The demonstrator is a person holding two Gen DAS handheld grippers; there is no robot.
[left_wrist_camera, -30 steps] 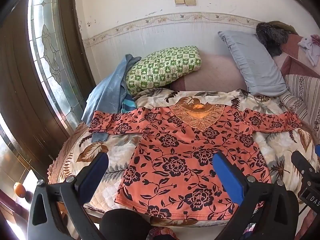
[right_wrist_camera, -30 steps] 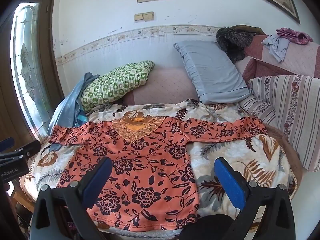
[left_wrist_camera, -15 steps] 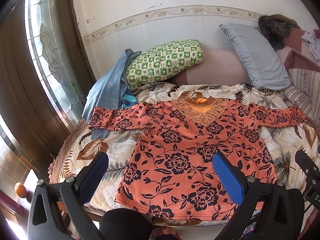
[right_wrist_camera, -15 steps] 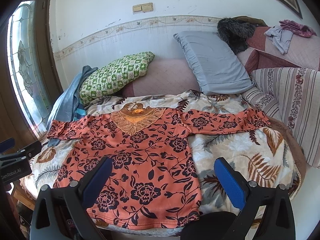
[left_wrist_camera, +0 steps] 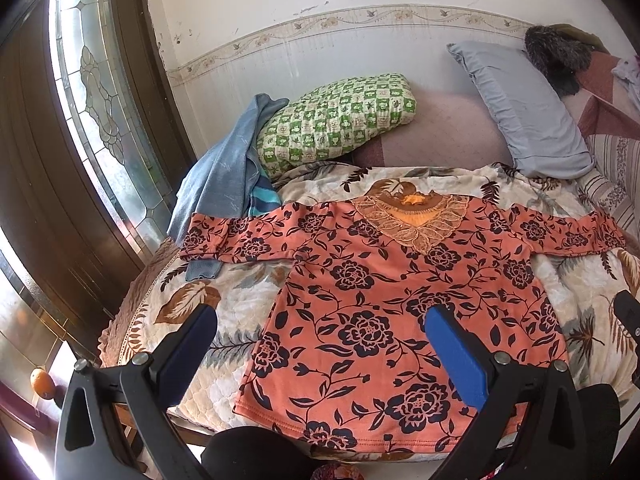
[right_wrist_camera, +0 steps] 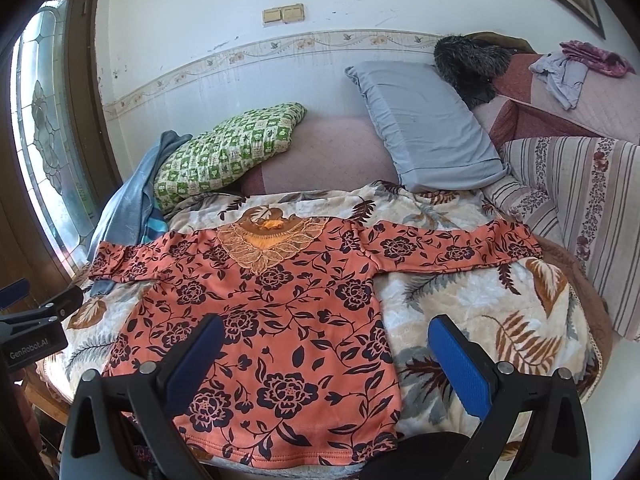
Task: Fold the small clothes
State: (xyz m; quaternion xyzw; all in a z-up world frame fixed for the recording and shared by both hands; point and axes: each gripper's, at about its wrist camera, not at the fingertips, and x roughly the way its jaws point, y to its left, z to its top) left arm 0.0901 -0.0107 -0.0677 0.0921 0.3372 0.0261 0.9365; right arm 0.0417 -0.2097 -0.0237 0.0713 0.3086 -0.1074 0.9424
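On the leaf-print blanket (left_wrist_camera: 224,312), the orange floral blouse (left_wrist_camera: 384,308) lies flat, sleeves stretched sideways, hem nearest both grippers; left gripper (left_wrist_camera: 320,340) and right gripper (right_wrist_camera: 326,350) hover spread apart, empty.

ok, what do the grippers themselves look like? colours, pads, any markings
Both match: the left gripper and right gripper have black plastic finger frames with cut-out slots and silver screw heads. Each finger carries a flat blue pad with a fine dotted texture. Seen from the right wrist view, the left unit's black body bears white "GenRobot.AI" lettering. No cables or sleeves visible.
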